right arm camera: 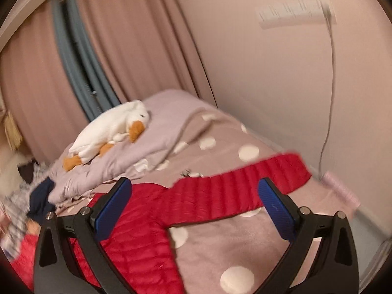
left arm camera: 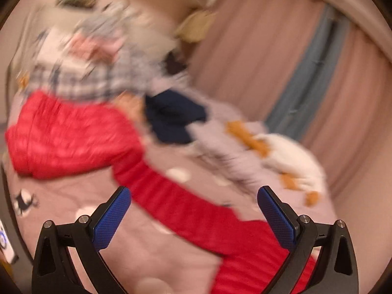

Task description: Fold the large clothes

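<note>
Right wrist view shows both tongs (right arm camera: 193, 205) (left arm camera: 193, 214) spread wide over the puffy red jacket (right arm camera: 137, 235), likely soft, light, slippery; pinch its sleeve (right arm camera: 245, 178) end near the bed's (right arm camera: 245, 245) wall edge.

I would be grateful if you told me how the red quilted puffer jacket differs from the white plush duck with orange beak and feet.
The red quilted puffer jacket is spread flat on the polka-dot bedcover, one sleeve stretched out; the white plush duck lies stuffed and rounded on a bunched grey blanket. The jacket is one colour with stitched ribs; the duck is smooth white with orange parts. The jacket looks far larger. Both rest on the bed, ungripped.
</note>
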### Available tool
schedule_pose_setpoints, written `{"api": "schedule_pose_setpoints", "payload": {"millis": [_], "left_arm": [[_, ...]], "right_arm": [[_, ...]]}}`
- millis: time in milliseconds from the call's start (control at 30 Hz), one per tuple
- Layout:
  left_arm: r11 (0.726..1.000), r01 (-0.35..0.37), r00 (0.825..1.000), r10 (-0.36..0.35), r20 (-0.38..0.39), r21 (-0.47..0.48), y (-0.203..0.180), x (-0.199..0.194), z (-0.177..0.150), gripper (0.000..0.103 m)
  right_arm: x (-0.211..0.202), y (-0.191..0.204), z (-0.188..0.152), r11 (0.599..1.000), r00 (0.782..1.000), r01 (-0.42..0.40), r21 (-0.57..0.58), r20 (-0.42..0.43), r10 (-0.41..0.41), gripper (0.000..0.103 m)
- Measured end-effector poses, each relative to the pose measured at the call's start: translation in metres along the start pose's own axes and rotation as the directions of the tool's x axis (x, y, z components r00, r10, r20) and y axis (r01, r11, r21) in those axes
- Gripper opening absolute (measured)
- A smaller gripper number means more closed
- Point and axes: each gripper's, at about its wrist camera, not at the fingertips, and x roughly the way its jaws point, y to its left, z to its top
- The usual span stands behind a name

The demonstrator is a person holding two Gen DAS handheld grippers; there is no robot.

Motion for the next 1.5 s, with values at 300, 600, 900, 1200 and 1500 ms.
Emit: {"api": "schedule_pose_setpoints", "payload": {"millis": [300,600,900,1200,1500], "left_arm": [[0.987,-0.121,0.982,0.103,-0.161,-0.105,0.076,0.131,-0.045,0.102],[0.958,0.063,0.964,-0.131,-0.231,-0.28,0.093,0.195,-0.058,0.09],[0.973,-0.075,0.974,0.025,-0.224,-0.219,0.077,0.198,-0.061,0.008],[0.998,-0.061,0.995,0.06,0.078,0.011,0.016,0.094,-0.024,0.006],[0.974,-0.227,0.974,0.227,-0.004,0.005,0.03,0.108,-0.064,0.006]], "right_arm": [[0.098,-0.123,-0.053,0.912,0.972,0.232,0.337,-0.125,-0.201,0.095],[0.145,-0.142,-0.076,0.868,0.986,0.161,0.47,-0.042,-0.16,0.095],[0.191,-0.132,-0.075,0.85,0.996,0.089,0.519,-0.06,-0.068,0.011],[0.131,-0.061,-0.02,0.954,0.997,0.036,0.296,0.06,-0.056,0.01],[0.117,0.157,-0.028,0.966,0.966,-0.257,-0.038,0.002,0.258,0.012]]}}
